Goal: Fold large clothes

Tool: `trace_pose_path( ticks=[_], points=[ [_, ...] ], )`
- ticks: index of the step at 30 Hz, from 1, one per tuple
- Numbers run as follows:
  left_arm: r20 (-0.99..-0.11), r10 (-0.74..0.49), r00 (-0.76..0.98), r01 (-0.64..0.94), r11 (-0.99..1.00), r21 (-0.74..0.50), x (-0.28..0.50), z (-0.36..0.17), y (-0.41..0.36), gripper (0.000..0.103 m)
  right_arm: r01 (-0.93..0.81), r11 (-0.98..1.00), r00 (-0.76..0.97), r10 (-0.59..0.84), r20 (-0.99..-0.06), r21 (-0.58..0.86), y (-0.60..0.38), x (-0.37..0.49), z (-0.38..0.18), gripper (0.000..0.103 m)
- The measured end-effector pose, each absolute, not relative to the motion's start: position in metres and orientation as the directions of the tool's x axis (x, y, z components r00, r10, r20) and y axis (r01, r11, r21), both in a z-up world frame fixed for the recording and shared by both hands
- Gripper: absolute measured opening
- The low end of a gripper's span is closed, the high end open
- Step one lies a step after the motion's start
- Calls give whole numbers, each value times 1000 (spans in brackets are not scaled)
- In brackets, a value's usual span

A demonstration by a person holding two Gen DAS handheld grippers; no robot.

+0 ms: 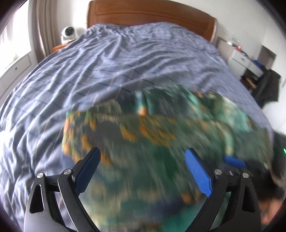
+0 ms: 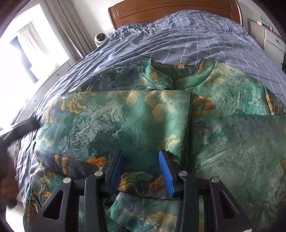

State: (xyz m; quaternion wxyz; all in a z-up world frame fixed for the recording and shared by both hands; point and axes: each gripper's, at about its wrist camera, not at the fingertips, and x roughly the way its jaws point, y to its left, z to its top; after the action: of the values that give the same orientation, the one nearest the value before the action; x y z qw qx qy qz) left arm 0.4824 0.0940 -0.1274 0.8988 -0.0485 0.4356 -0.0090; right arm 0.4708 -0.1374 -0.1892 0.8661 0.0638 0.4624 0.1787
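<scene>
A large green garment (image 2: 143,117) with gold cloud and landscape print lies on the bed, collar (image 2: 178,75) toward the headboard, its left side folded over the middle. In the left wrist view the garment (image 1: 160,135) is motion-blurred. My left gripper (image 1: 143,160) is open wide and empty above the garment. My right gripper (image 2: 141,166) is open, its blue pads either side of a dark folded edge of fabric (image 2: 141,185) near the hem. The right gripper's blue pad also shows in the left wrist view (image 1: 234,160).
The bed has a blue checked cover (image 2: 178,35) and a wooden headboard (image 1: 152,14). A white round device (image 1: 68,33) sits on a nightstand at the far left. A window and curtain (image 2: 35,44) are at the left, white drawers (image 1: 244,58) at the right.
</scene>
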Motion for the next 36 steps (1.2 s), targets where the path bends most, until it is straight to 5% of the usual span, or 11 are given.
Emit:
trace_pose_path(
  ticks=[9, 30, 36],
  points=[
    [-853, -48, 520, -59, 994, -92, 516, -196, 106, 98, -253, 925, 502, 376, -778, 284, -138, 472, -193, 41],
    [-847, -115, 519, 127, 990, -56, 392, -153, 90, 99, -241, 960, 558, 260, -788, 146, -125, 444, -160, 43],
    [-799, -176, 575, 174, 981, -91, 310, -134, 70, 99, -259, 959, 620, 258, -741, 116, -144, 377, -128, 58]
  ],
)
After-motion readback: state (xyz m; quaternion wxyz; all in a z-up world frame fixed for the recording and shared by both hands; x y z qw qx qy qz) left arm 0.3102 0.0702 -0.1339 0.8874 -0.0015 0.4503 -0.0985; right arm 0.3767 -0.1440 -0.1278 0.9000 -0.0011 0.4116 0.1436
